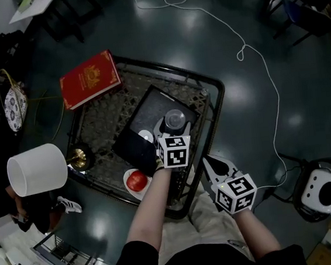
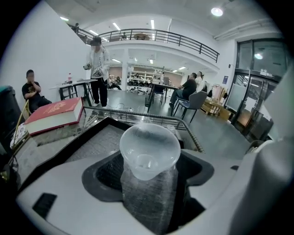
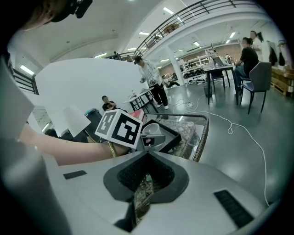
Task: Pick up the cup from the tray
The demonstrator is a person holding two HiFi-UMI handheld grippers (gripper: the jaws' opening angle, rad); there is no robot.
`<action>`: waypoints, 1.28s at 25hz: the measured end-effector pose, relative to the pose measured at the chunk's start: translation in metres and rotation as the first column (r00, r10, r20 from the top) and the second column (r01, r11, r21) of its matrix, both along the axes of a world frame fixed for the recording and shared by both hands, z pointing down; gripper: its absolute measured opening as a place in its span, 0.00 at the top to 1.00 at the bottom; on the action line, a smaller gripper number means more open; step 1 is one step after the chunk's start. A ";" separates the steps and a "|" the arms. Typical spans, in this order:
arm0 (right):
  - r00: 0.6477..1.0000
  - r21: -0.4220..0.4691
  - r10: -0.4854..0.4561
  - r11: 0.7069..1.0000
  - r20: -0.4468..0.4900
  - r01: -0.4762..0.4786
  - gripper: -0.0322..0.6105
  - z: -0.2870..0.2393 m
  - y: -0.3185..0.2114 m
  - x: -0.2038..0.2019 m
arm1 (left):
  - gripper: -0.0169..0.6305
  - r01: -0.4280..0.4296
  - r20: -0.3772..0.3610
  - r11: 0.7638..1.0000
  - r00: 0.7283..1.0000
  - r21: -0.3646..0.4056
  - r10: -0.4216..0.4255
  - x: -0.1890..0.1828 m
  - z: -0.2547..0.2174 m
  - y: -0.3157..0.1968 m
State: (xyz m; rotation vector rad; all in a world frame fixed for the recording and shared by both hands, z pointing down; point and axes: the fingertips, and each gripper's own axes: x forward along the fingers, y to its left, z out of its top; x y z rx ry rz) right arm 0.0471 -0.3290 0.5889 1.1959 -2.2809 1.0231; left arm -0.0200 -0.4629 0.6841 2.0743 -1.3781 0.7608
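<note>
A clear plastic cup (image 1: 175,120) stands upright on the black tray (image 1: 151,108) in the middle of the wicker table. My left gripper (image 1: 174,129) reaches over the tray's near side, and its jaws stand wide apart on either side of the cup. In the left gripper view the cup (image 2: 149,153) fills the gap between the dark pads (image 2: 98,176) without touching them, so the left gripper (image 2: 150,166) is open. My right gripper (image 1: 211,164) hangs off the table's right front corner, shut with nothing in it. In the right gripper view, the cup (image 3: 151,129) shows beyond the right gripper (image 3: 146,158).
A red book (image 1: 89,78) lies at the table's back left corner. A white lampshade (image 1: 37,169) and brass base (image 1: 80,157) lie at the left. A red fruit on a white dish (image 1: 137,181) sits by my left forearm. The table's black rim (image 1: 219,102) is raised. A white cable (image 1: 268,77) crosses the floor.
</note>
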 end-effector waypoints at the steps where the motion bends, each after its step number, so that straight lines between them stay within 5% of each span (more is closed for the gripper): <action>1: 1.000 -0.001 0.001 1.000 0.001 -0.001 0.93 0.000 0.000 0.000 | 0.41 -0.001 0.015 1.000 1.000 0.004 0.001 -0.001 0.000 -0.002; 4: 1.000 -0.001 0.004 1.000 0.005 -0.004 0.93 0.000 0.001 0.002 | 0.50 0.006 0.045 1.000 0.999 0.008 -0.006 -0.003 0.001 -0.004; 32: 1.000 0.070 -0.021 0.997 0.009 0.020 0.93 -0.032 0.053 -0.018 | 0.53 0.009 -0.003 0.998 1.000 0.056 -0.009 -0.016 -0.065 0.081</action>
